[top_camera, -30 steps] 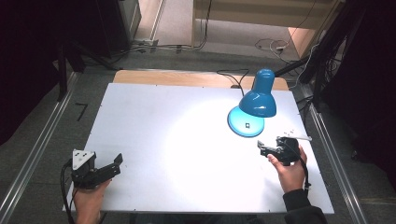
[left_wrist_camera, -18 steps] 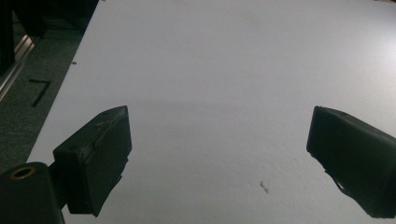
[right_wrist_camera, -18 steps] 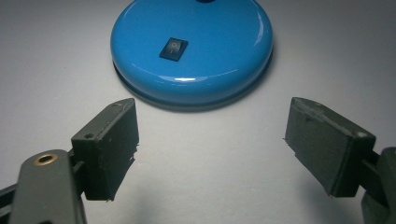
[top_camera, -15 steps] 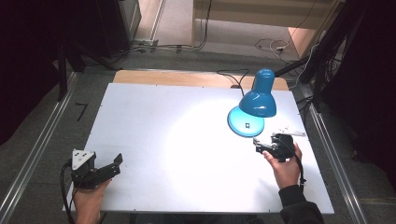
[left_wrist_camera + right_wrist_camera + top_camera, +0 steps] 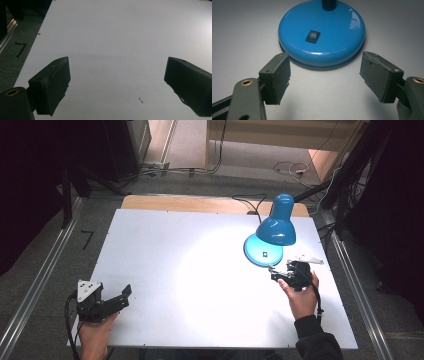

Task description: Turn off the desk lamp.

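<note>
Fingers [image 5: 275,77] just short of lamp base [image 5: 322,32].

Wide bare stretch across the flat white worktop [image 5: 190,270], left edge to centre, open to any pass. One obstacle at far right: glossy blue round-based desk lamp [image 5: 263,251], shade leaning over its base. Narrow bare strip between lamp base and spread right gripper [image 5: 324,75]. Nothing between wide-set left gripper [image 5: 116,82] fingers.
</note>
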`<state>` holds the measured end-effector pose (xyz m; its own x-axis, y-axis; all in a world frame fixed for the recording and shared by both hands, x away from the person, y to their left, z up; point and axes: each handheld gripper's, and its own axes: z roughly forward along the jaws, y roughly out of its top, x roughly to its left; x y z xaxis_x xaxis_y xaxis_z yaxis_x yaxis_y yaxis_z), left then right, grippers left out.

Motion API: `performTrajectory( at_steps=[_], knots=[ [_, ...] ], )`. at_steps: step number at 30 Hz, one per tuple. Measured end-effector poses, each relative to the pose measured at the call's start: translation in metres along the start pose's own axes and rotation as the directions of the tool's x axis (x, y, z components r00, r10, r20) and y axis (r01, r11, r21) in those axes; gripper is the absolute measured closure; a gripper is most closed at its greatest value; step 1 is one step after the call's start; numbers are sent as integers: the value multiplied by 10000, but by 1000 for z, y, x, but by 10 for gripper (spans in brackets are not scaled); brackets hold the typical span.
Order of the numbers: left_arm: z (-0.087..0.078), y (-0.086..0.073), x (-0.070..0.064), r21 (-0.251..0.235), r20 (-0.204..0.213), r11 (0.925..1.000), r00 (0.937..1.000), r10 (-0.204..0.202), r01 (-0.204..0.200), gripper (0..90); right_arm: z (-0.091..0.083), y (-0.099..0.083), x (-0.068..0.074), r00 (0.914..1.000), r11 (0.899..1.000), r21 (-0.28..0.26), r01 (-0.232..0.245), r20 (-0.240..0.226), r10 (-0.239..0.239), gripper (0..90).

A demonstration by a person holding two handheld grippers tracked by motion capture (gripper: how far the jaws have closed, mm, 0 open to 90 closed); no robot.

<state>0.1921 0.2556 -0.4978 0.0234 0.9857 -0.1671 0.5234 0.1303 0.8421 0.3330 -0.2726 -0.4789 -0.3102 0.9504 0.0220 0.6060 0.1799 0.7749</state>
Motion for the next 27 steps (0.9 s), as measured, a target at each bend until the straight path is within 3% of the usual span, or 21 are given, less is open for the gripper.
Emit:
performTrajectory(
  at_steps=[8, 17, 27],
  knots=[
    [0, 0, 0, -5, 9, 10000, 10000, 1, -1, 73, 5, 2, 2, 10000, 10000, -63, -31, 52, 31, 296],
    [0, 0, 0, -1, 36, 10000, 10000, 6, -6, 73, 8, 4, 5, 10000, 9992, -398, 62, -60, -64, 483],
    [1, 0, 0, 15, 43, 10000, 10000, 20, -20, 73, 13, 6, 4, 9999, 9983, -569, -120, -71, 116, 564]
  ],
)
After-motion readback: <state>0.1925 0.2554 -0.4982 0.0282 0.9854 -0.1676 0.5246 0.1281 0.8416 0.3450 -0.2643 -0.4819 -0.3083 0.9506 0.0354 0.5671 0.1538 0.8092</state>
